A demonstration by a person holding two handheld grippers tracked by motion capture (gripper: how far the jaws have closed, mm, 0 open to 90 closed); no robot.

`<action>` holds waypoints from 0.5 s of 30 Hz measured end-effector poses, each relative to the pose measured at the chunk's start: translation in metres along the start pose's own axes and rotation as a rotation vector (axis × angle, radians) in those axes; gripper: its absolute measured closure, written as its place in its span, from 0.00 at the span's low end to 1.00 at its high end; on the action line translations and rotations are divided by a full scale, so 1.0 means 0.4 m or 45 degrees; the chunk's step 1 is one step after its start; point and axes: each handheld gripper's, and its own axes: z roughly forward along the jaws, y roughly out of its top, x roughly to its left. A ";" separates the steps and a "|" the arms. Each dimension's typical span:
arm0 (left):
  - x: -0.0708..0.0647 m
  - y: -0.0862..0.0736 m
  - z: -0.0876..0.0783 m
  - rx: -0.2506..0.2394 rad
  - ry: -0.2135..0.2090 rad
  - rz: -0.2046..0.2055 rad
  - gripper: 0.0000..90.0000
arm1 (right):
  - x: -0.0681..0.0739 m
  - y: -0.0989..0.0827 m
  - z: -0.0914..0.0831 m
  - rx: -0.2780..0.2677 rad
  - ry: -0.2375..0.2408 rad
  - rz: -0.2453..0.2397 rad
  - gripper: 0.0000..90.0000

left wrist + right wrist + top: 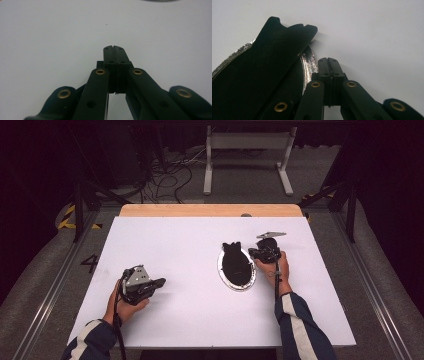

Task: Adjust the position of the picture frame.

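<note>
An oval silver-rimmed plate [239, 288] lies right of the white table's middle. A flat black piece with a notched far end [234, 261] rests on it and overhangs its far rim. My right gripper [252, 253] is at the plate's right side, jaws shut and empty. In the right gripper view the shut tips [327, 59] sit right beside the shiny rim [310, 63], with the black piece [267, 67] to their left. My left gripper [161, 282] is held over the bare table at the left, pointing right. Its jaws [114, 47] are pressed together with nothing between them.
The table top [170, 240] is white, with a wooden strip [210, 210] along its far edge. A white stand [247, 155] and loose cables [167, 177] are on the floor beyond. Metal rails [372, 285] run along both sides.
</note>
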 end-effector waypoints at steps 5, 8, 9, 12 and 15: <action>-0.001 -0.001 0.004 0.008 -0.006 0.003 1.00 | -0.005 0.004 0.007 0.007 0.016 0.003 1.00; -0.005 -0.002 0.008 0.016 -0.014 0.012 1.00 | -0.001 0.010 0.014 0.010 0.008 -0.007 1.00; -0.006 -0.003 0.010 0.020 -0.018 0.016 1.00 | 0.000 0.013 0.017 0.013 0.009 -0.010 1.00; -0.009 -0.004 0.014 0.031 -0.027 0.022 1.00 | 0.007 0.019 0.024 0.016 0.014 -0.019 1.00; -0.011 -0.004 0.015 0.036 -0.032 0.029 1.00 | 0.022 0.027 0.032 0.024 0.017 -0.062 1.00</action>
